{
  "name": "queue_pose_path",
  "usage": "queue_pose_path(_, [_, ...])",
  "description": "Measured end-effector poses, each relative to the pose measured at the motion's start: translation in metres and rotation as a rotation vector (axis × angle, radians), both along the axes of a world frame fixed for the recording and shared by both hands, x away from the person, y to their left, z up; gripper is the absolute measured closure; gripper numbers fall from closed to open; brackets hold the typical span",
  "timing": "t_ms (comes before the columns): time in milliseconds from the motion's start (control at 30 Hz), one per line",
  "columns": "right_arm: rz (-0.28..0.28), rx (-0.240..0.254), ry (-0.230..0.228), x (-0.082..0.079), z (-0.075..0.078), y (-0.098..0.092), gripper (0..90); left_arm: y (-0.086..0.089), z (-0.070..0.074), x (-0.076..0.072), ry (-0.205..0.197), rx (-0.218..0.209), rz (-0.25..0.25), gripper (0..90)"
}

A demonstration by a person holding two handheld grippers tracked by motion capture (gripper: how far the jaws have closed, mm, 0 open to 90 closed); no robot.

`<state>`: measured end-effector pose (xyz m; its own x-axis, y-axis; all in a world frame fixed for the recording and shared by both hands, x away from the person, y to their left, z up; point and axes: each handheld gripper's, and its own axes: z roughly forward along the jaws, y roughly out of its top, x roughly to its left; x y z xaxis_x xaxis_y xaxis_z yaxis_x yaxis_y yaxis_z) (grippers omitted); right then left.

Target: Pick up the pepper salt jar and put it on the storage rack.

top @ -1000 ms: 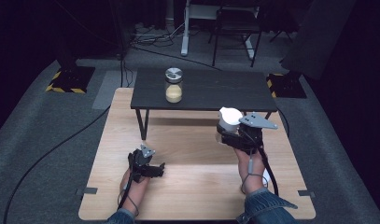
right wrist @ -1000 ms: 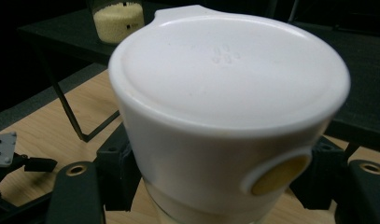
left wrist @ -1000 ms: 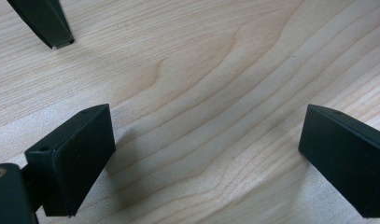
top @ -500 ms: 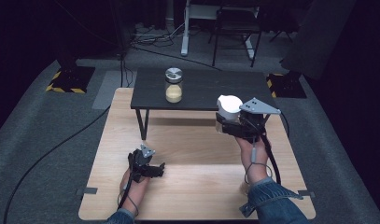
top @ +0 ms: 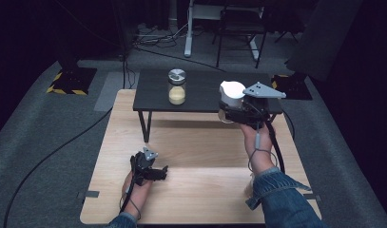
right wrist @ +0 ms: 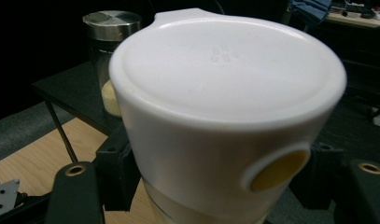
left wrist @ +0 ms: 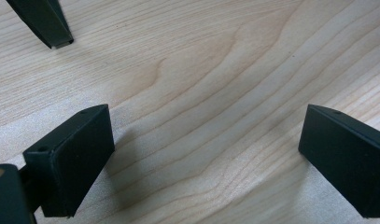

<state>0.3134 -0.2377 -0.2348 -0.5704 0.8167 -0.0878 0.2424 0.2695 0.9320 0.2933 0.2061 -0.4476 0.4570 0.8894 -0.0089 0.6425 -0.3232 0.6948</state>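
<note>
Jaws of right gripper (top: pixel 229 110) clamping white-lidded container (right wrist: pixel 225 116), upright, lid up.

Background clutter, table zone and beyond.

Light wood board (top: pixel 196 142) on grey carpet (top: pixel 48 156); low black table (top: pixel 203 90) stands across its 12 o'clock edge, one thin black leg (top: pixel 144 126) visible at the board's 11 o'clock. Glass jar with a metal lid (top: pixel 177 87), yellow powder in its lower part, upright on the black table's 9 o'clock half. Black cable (top: pixel 53 152) snakes over the carpet at 9 o'clock. Yellow-black striped pad (top: pixel 70 80) at 10 o'clock. White stand leg (top: pixel 188 35) and a dark chair frame (top: pixel 241 33) at 12 o'clock, with loose cables on the floor beside them.
</note>
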Motion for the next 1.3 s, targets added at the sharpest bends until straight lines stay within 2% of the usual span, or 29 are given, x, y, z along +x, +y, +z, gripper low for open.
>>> queue_pose_path(267, [0.012,-0.01,-0.031,0.016,0.01,0.009,30.2,0.0,0.0,0.0,0.0,0.0,0.001,3.3])
queue_pose_path(567, [0.022,-0.049,-0.051,0.039,0.018,0.023,30.1,0.0,0.0,0.0,-0.004,0.004,0.001,3.2])
queue_pose_path(633, [0.021,-0.049,-0.048,0.044,0.017,0.025,30.1,0.0,0.0,0.0,-0.004,0.004,0.001,3.2])
queue_pose_path(833, [0.004,-0.009,-0.022,0.058,0.008,0.024,30.1,0.0,0.0,0.0,-0.001,0.0,0.001,3.2])
queue_pose_path(933, [-0.002,-0.008,-0.004,0.065,0.002,0.027,30.1,0.0,0.0,0.0,0.0,0.001,0.001,3.2])
queue_pose_path(1133, [0.002,0.034,0.002,0.073,-0.008,0.023,30.1,0.0,0.0,0.0,0.0,0.001,0.001,3.2])
queue_pose_path(1300, [-0.005,0.034,0.012,0.078,-0.014,0.023,30.0,0.0,0.0,0.0,0.0,0.002,0.001,3.2])
